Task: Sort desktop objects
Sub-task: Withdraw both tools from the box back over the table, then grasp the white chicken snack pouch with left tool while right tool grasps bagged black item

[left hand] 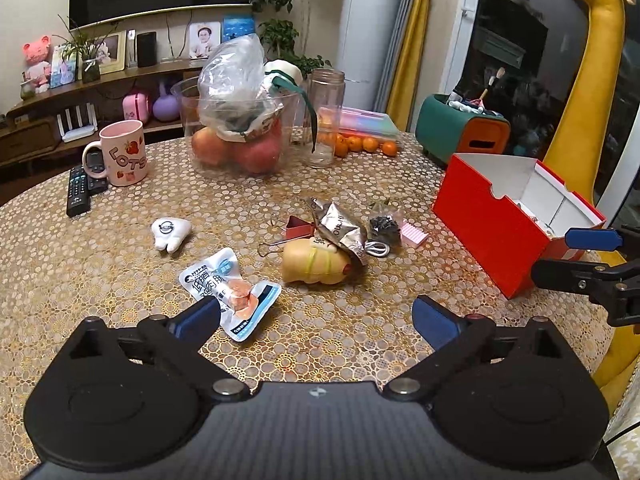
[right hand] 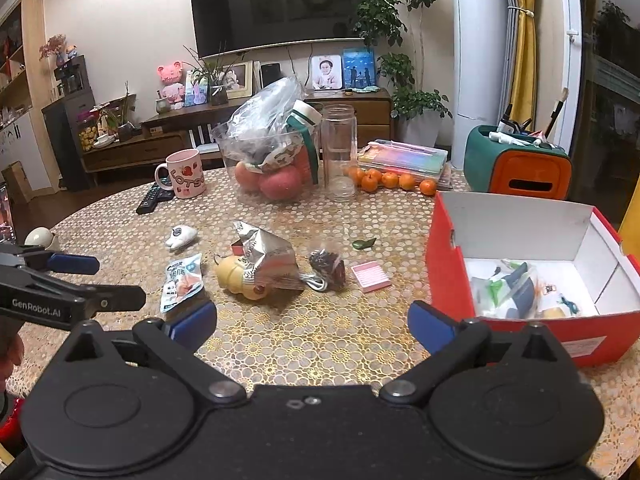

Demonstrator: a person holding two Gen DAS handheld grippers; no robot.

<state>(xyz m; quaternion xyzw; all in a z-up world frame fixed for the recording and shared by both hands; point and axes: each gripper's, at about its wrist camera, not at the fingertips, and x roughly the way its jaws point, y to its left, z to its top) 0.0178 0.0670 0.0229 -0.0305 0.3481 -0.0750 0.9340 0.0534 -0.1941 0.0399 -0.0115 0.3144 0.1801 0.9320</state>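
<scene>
Left tool [left hand: 316, 320]: we see its jaws spread wide, nothing between the pads, hovering over the counter [left hand: 100, 280].
Right tool [right hand: 312, 322]: we see its jaws spread wide as well, empty, with bare counter between the blue pads.
Sachet [left hand: 230, 292]: lies flat on the counter; in the left wrist view the left pad of the left tool overlaps its near corner, and we cannot tell whether they touch.
Yellow toy [left hand: 316, 266]: lies on its side just beyond the left tool's gap, ahead of centre, partly under the foil pouch [left hand: 340, 226].
Clips [left hand: 296, 228]: a red binder clip and a wire clip lie touching the toy's far left side.
Tooth toy [left hand: 170, 232]: lies apart, ahead and left of the left tool.
Cable [left hand: 376, 248]: white, coiled beside the pouch, near a dark packet [left hand: 384, 226] and a pink pad [left hand: 414, 234].
Box [right hand: 452, 280]: red, open-topped, at the right of the counter; its near corner sits just beside the right tool's right pad in the right wrist view. We see several packets [right hand: 516, 288] already inside.
Tool-to-tool: each tool shows at the edge of the other's view, the left one near the sachet, the right one at the box.
Far counter: a mug [left hand: 124, 154], remotes [left hand: 80, 190], a fruit bowl [left hand: 240, 128], a jar [left hand: 324, 116] and small oranges [left hand: 368, 145] stand well beyond both tools.
</scene>
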